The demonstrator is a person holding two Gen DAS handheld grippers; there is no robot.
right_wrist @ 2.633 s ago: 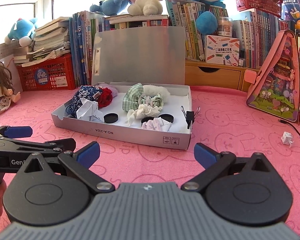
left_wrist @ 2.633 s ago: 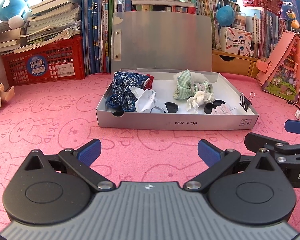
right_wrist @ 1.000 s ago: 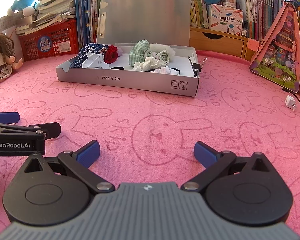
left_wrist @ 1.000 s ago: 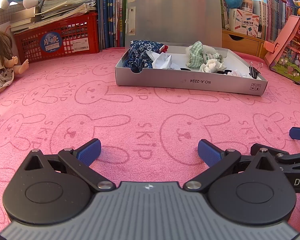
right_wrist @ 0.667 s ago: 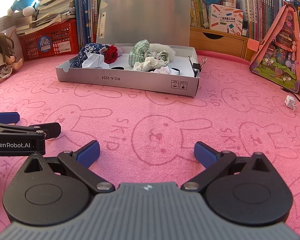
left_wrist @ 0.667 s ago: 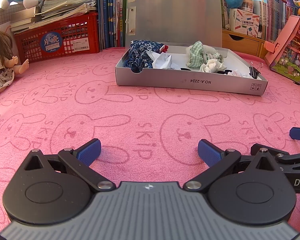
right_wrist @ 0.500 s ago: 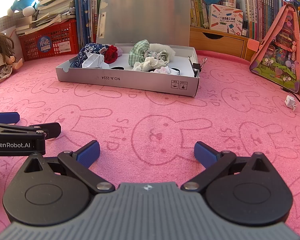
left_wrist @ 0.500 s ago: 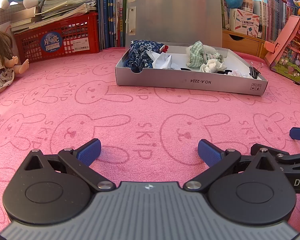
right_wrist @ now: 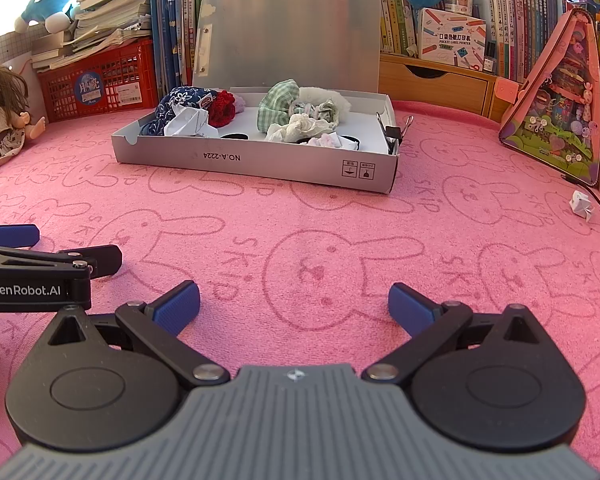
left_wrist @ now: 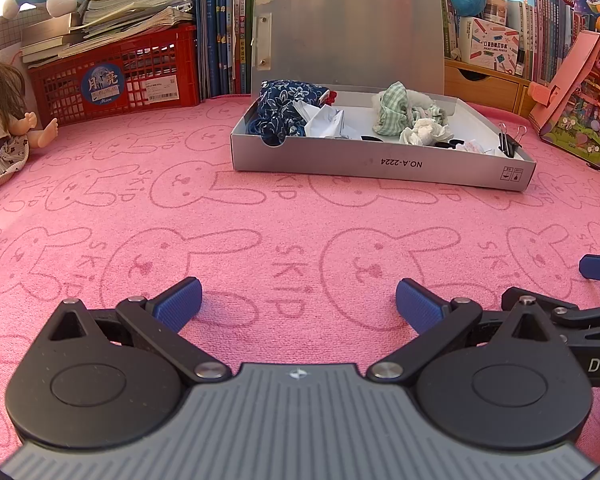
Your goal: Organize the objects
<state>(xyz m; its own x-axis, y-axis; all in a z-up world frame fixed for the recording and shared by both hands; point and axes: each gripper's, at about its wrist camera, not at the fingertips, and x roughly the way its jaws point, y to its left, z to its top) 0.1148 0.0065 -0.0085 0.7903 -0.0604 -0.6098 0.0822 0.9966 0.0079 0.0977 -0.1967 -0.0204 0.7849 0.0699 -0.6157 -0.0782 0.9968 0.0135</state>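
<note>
Both claws sit low over the bench [left_wrist: 260, 216], which is covered in a pink cloth printed with rabbits, and neither carries anything. The left claw [left_wrist: 299, 300] has its blue-padded fingers spread wide apart with only cloth between them; the right claw [right_wrist: 294, 299] is spread the same way and equally empty. They lie side by side, near each other and well apart from the work.

The shallow grey cardboard box [right_wrist: 260, 160] stands farther back on the bench, its lid [right_wrist: 288, 36] propped upright against the books behind, presumably so that things can be dropped in from the front. Inside, a dark blue flowered cloth bundle [right_wrist: 176, 108], a folded white paper piece [right_wrist: 188, 122] and a red knitted ball [right_wrist: 222, 110] crowd the left end, while a green checked cloth [right_wrist: 278, 110] and crumpled white tissue [right_wrist: 300, 126] lie toward the middle. A black binder clip [right_wrist: 392, 134] grips the right wall.

One small crumpled white paper scrap [right_wrist: 580, 205] lies loose on the cloth far to the right, well apart from the box; it looks like the only stray left, so the sorting seems nearly done.
</note>
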